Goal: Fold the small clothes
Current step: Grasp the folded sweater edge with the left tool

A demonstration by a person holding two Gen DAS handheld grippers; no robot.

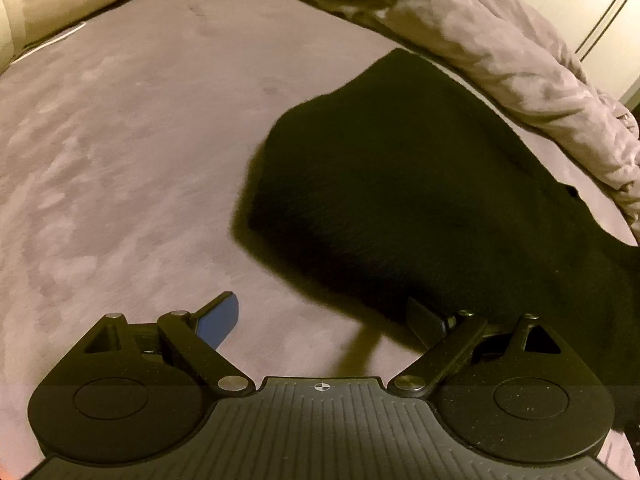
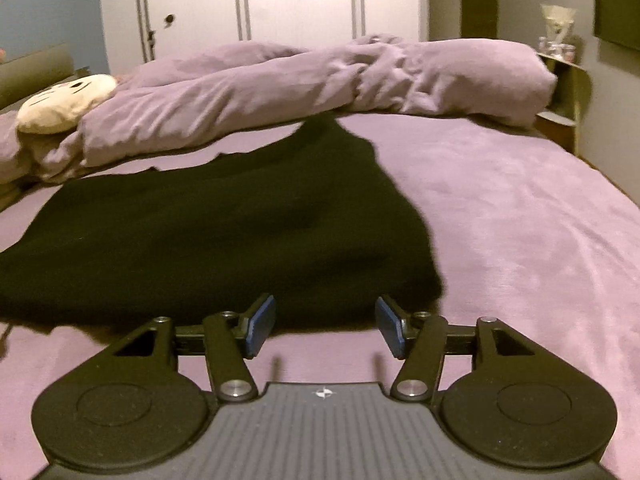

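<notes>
A black garment (image 1: 400, 184) lies flat on the purple bed sheet (image 1: 140, 140), partly folded. In the left wrist view it fills the right half. My left gripper (image 1: 322, 316) is open, just in front of the garment's near edge; its right finger sits at that edge, its left finger over bare sheet. In the right wrist view the garment (image 2: 224, 232) spreads left and centre. My right gripper (image 2: 326, 322) is open and empty at the garment's near right corner, just above the sheet (image 2: 520, 240).
A crumpled purple duvet (image 2: 320, 80) lies along the far side of the bed, also in the left wrist view (image 1: 500, 48). A cream plush toy (image 2: 64, 100) rests at the far left. White wardrobe doors (image 2: 296, 0) stand behind. A bedside shelf (image 2: 564, 80) is at the right.
</notes>
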